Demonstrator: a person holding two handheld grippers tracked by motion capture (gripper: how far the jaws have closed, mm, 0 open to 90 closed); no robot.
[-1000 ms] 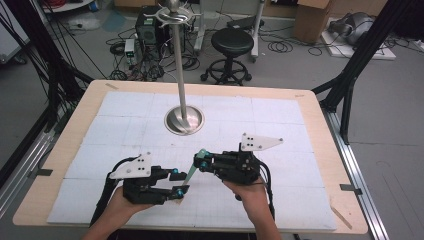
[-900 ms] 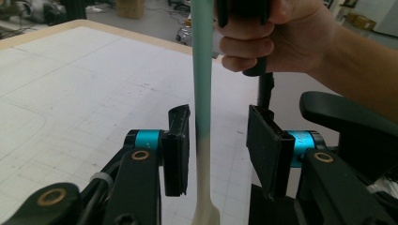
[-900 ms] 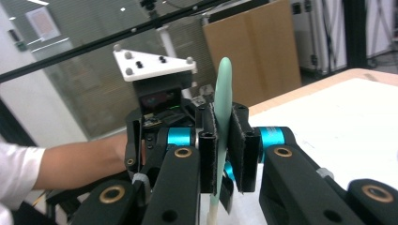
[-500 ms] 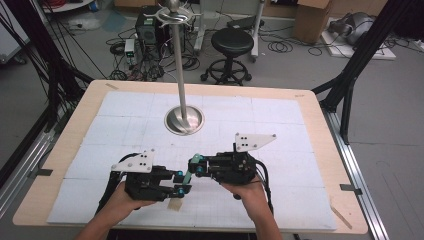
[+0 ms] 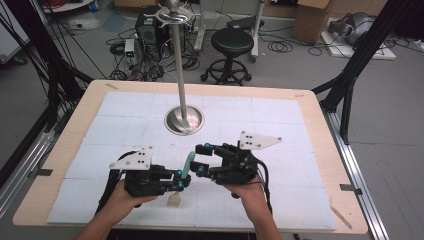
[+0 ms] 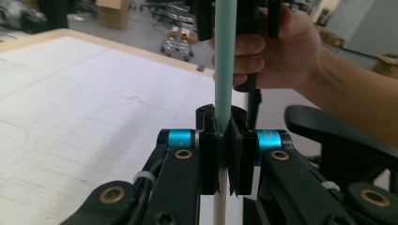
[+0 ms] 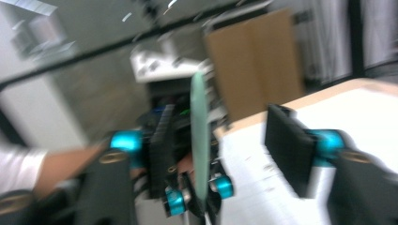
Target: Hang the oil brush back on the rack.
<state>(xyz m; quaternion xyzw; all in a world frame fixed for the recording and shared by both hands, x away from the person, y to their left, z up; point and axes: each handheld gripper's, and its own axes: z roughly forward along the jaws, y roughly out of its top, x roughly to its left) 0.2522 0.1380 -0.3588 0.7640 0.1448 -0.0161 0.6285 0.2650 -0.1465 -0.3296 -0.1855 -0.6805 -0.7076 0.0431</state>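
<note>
Two claws met over the white-papered surface (image 5: pixel 280 200): the left claw (image 6: pixel 224 140) was clamped on a slim mint-green stick (image 6: pixel 224 61), holding it upright so the right claw (image 7: pixel 234 145), jaws apart, could close around it.

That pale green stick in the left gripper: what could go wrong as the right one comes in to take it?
1. The pale green stick is pinched low down by the left gripper, so a sideways nudge could lever it loose.
2. The right gripper has its jaws open around the stick, which sits near one jaw; closing might push it aside.
3. The right gripper view is blurred, so alignment is hard to judge.
</note>
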